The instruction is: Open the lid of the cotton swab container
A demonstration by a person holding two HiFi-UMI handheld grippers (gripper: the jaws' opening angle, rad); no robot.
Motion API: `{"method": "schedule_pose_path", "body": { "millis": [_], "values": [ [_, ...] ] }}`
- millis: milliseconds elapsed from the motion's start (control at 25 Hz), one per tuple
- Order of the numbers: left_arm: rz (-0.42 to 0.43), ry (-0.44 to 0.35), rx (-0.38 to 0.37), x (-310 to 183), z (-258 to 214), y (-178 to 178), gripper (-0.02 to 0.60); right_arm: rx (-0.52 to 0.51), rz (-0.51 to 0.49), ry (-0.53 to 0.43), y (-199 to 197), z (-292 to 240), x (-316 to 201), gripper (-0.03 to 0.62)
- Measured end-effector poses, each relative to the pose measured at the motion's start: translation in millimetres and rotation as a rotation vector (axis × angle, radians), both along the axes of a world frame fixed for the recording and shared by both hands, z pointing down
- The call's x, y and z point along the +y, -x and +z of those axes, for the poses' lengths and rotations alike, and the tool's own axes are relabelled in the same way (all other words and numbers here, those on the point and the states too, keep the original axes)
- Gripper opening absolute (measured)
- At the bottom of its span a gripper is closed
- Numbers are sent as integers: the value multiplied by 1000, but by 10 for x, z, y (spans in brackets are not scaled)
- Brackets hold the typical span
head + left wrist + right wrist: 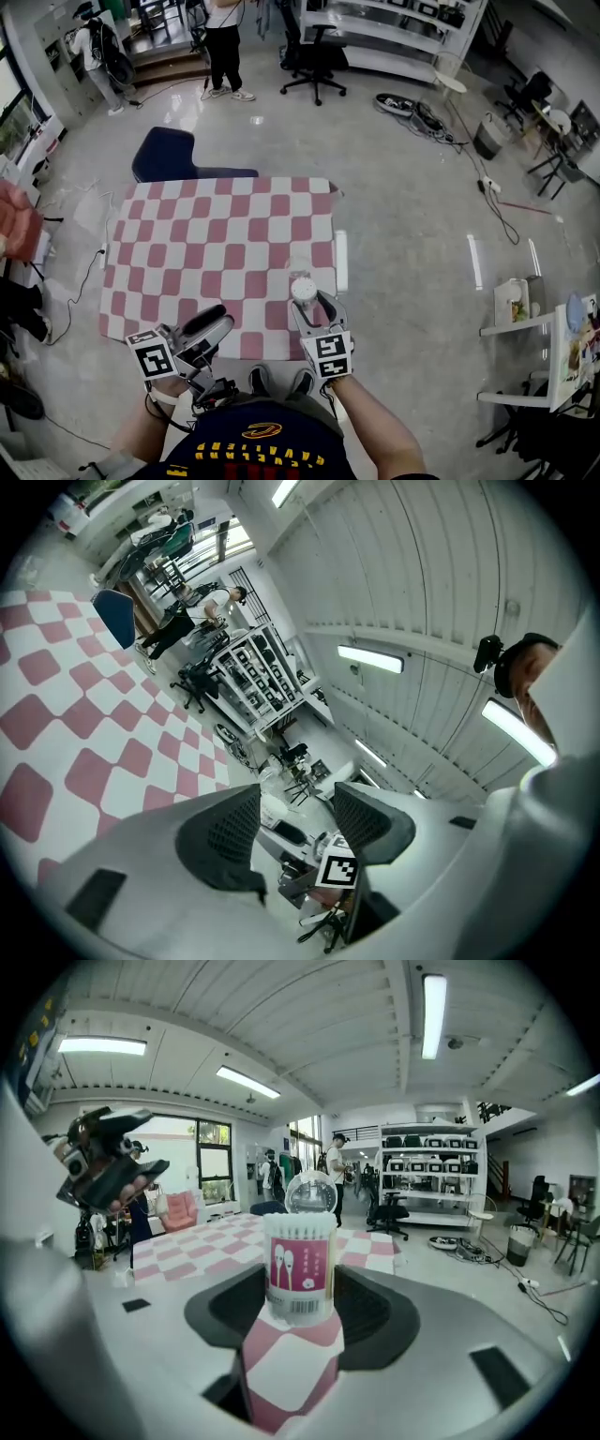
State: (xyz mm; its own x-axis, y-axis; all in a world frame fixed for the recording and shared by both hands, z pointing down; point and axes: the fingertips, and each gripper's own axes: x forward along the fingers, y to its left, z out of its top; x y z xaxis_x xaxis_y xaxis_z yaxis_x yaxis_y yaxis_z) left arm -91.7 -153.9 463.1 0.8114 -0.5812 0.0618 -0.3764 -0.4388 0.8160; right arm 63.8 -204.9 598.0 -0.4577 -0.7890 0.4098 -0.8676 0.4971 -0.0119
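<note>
1. Standing upright on the pink-and-white checked cloth point(216, 234), the cotton swab container point(300, 1265) sits at the lower centre of the head view, close to the cloth's near edge. Its pink label faces the right gripper view, and a row of white swab tips shows along its top.
2. The clear round lid point(311, 1192) rises above and behind those tips at the centre of the right gripper view. It is tipped up on edge rather than lying flat over the rim. Whether it has swung back as far as it can go, I cannot tell.
3. The right gripper point(300, 1286) is clenched on the container's lower body, with one dark pad against each side, and holds it steady on the cloth.
4. The left gripper point(298, 803) is released, its jaws apart with nothing between them. It hangs at the lower left of the head view, over the cloth's near edge and well apart from the container. Its own view is tilted up toward the ceiling lights and the shelving across the room.
5. Judging by the bared swab tips and the raised lid, the opening step looks done or all but done. What is left is likely only to confirm that the lid holds up by itself.
6. If the lid needs more travel, the left gripper should come across from the lower left and press its top edge gently backward. The right gripper would need a firm grip meanwhile, since a light, narrow tub like this would probably tip easily. If not, the right jaws can part slowly and leave the container standing.
</note>
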Motion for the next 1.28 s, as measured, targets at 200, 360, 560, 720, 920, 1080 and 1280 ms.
{"method": "schedule_pose_path", "body": {
  "millis": [200, 360, 560, 720, 920, 1080, 1280],
  "values": [
    [-21, 23, -48, 69, 98, 23, 247, 49, -20, 69, 18, 547, -138, 236],
    [-66, 38, -46, 102, 102, 121, 247, 76, -27, 97, 16, 841, -273, 236],
    [-98, 49, -48, 119, 149, 186, 247, 111, -33, 132, -26, 1020, -368, 236],
    [-105, 62, -39, 130, 204, 184, 247, 122, -41, 149, -2, 1086, -342, 236],
    [-81, 71, -30, 155, 253, 77, 247, 125, -17, 174, -74, 1170, -226, 236],
    [-63, 71, -22, 176, 261, 1, 247, 133, -17, 186, -128, 1229, -141, 236],
    [-49, 67, -18, 201, 265, -58, 247, 108, -3, 194, -220, 1215, -42, 238]
  ]
}}
